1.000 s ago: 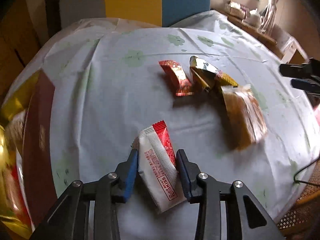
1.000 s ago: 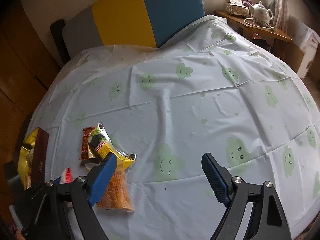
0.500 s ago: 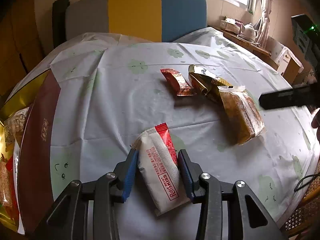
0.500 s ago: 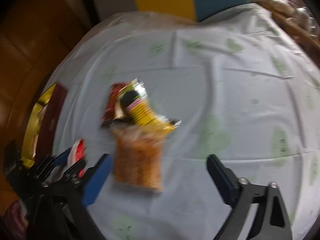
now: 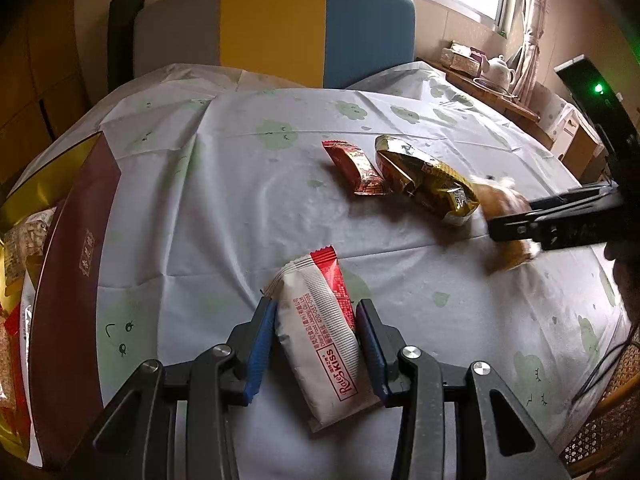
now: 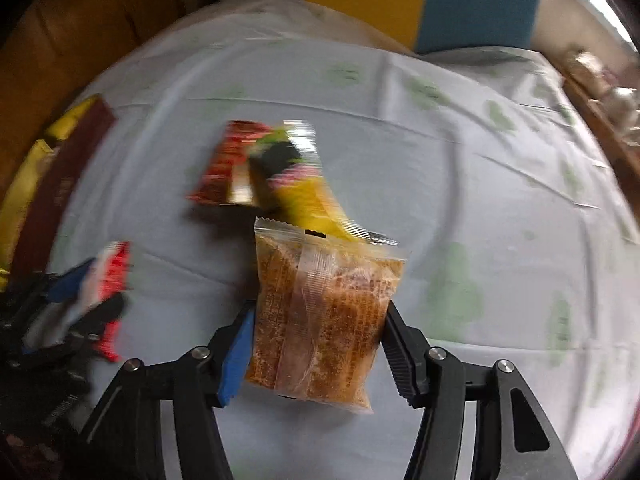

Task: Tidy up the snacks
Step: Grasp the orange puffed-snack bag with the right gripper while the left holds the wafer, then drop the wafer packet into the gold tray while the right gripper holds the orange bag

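Note:
My left gripper (image 5: 316, 322) is shut on a white and red snack bar (image 5: 320, 332), held just over the tablecloth. My right gripper (image 6: 318, 324) has its jaws around a clear packet of brown crispy snack (image 6: 324, 312), touching both sides. In the left wrist view the right gripper (image 5: 560, 220) covers that brown packet (image 5: 504, 204) at the right. A small red packet (image 5: 356, 170) and a gold and yellow packet (image 5: 428, 182) lie side by side mid-table; they also show blurred in the right wrist view, red (image 6: 224, 164) and yellow (image 6: 296, 184).
A dark red and gold snack box (image 5: 68, 264) with packets inside sits at the table's left edge. A chair (image 5: 276, 28) in grey, yellow and blue stands behind the table. A side table with a teapot (image 5: 500, 70) is at far right.
My right gripper swung left, came down over the brown packet and closed its jaws around it. My left gripper kept hold of the white and red bar, lifting slightly.

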Available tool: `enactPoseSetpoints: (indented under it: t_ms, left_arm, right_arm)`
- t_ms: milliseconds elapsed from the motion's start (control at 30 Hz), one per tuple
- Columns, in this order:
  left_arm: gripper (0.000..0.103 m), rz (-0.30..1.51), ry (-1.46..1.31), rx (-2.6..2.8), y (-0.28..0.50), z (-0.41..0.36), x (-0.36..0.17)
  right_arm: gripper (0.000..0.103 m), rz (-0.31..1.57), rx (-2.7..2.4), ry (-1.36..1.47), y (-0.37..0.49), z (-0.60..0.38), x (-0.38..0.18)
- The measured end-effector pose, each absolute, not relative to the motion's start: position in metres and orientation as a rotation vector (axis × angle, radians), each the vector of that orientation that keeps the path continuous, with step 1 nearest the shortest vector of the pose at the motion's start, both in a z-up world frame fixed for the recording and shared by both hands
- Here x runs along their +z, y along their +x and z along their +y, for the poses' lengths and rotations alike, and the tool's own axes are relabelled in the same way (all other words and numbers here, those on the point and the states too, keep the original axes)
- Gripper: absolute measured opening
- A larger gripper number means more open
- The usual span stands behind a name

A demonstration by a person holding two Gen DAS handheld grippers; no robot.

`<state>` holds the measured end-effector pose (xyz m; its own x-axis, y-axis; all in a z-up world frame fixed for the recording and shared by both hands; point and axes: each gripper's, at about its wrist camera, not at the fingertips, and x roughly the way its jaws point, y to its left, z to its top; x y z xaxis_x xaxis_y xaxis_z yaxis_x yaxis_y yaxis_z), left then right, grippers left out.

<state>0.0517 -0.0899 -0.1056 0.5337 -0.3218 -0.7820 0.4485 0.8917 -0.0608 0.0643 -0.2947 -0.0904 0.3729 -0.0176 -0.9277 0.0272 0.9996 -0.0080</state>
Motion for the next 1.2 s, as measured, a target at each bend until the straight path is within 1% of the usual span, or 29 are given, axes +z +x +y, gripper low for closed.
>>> enactPoseSetpoints:
  t_ms: [100,200,233,267,333,633,733,900,1200]
  left_arm:
    - [0.043,0.894,0.154,-0.460,0.051,-0.089,-0.106]
    - [0.043,0.891,0.150,-0.461,0.050,-0.088,-0.106]
    - [0.043,0.891,0.148,-0.461,0.050,-0.088,-0.106]
    - [0.043,0.891,0.148,-0.461,0.050,-0.088,-0.106]
    - [0.043,0.889,0.148,-0.460,0.049,-0.088,-0.106]
    - [0.043,0.887,0.138,-0.457,0.049,-0.087,-0.105]
    - [0.043,0.886,0.135,-0.457,0.049,-0.087,-0.105]
    - [0.043,0.886,0.143,-0.453,0.049,-0.088,-0.105]
    - [0.041,0.905,0.149,-0.446,0.053,-0.092,-0.103]
  right_arm:
    - [0.061,1.267,-0.081,0.101,0.062,-0.324,-0.096]
    - [0.063,1.287,-0.103,0.109,0.064,-0.332,-0.099]
    - [0.069,1.287,-0.090,0.131,0.065,-0.333,-0.099]
    - [0.080,1.284,-0.082,0.153,0.066,-0.336,-0.098]
    - [0.086,1.276,-0.093,0.169,0.066,-0.341,-0.096]
    - [0.085,1.284,-0.124,0.194,0.071,-0.361,-0.096]
    - [0.061,1.301,-0.121,0.145,0.072,-0.346,-0.102]
    - [0.060,1.297,-0.112,0.016,0.073,-0.332,-0.106]
    - [0.061,1.291,-0.107,0.022,0.066,-0.334,-0.114]
